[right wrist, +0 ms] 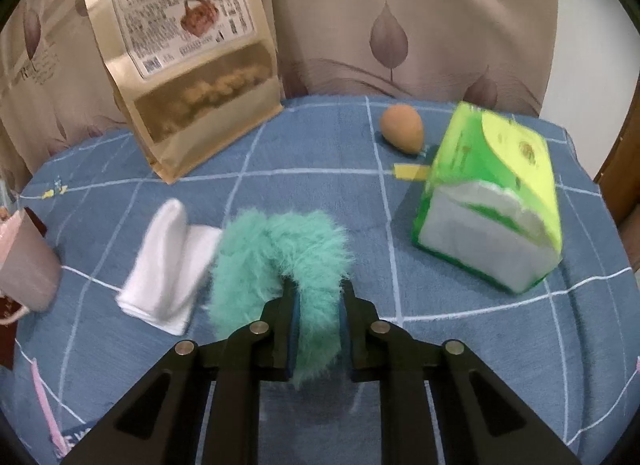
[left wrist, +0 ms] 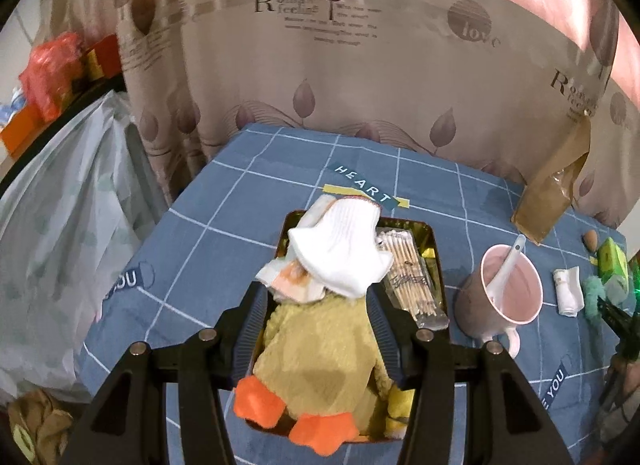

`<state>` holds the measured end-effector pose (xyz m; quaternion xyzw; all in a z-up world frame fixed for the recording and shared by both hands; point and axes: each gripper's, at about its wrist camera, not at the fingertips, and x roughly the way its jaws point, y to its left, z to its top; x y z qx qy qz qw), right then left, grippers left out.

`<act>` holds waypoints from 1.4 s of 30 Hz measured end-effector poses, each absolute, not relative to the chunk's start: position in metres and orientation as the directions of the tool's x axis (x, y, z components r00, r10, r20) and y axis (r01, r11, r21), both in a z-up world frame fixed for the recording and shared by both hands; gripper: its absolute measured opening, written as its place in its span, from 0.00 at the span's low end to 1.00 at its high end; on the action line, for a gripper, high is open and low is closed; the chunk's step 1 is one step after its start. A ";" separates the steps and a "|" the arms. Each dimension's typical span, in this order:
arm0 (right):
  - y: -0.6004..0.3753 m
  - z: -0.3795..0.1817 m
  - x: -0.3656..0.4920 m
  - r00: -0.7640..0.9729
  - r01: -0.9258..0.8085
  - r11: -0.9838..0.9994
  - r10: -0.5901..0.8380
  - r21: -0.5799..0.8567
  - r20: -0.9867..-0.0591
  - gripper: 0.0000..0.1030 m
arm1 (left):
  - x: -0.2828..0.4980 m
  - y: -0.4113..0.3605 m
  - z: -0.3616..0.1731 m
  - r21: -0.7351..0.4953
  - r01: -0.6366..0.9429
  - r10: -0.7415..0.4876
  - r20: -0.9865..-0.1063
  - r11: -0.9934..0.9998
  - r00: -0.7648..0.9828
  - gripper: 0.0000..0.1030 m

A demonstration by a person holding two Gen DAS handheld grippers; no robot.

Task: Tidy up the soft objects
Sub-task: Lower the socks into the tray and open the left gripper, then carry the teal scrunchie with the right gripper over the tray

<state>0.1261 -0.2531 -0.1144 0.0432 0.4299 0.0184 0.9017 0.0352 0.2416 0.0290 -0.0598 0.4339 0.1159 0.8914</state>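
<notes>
Fluff is being pinched by the right gripper [right wrist: 316,329]: the teal furry band [right wrist: 280,261] is being clamped low between its narrow jaws, most of the loop spilling ahead. Just left of it, a folded white cloth [right wrist: 168,265] is lying loose. The left gripper [left wrist: 316,305] is being held half-wide, empty, over the tray [left wrist: 438,261], where the duck plush [left wrist: 316,349] and white sock [left wrist: 340,249] are already sitting. Probably the band should be lifted clear before being carried, so nothing's getting dragged.

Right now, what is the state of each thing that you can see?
Left gripper: open, around the yellow duck plush.
Right gripper: shut on the teal fluffy band.
Tin box: open, filled.
Pink mug: upright, spoon inside.
Tissue pack: opened.
Snack bag: upright.
</notes>
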 end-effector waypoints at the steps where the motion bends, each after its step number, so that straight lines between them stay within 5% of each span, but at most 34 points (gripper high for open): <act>1: -0.251 -0.111 0.127 0.635 0.003 0.996 0.069 0.091 -0.770 0.15 | 0.031 0.243 0.029 -0.012 -0.263 0.154 -0.786 0.965 0.599 0.51; 20: -0.056 0.001 0.119 0.613 -0.379 0.906 0.398 0.188 -0.683 0.15 | -0.031 0.284 0.026 0.009 -0.384 0.263 -0.744 0.923 0.614 0.53; 42: 0.128 -0.043 0.139 0.372 -0.494 0.824 0.487 0.276 -0.790 0.15 | -0.071 0.343 0.014 -0.086 -0.500 0.286 -0.732 0.861 0.619 0.53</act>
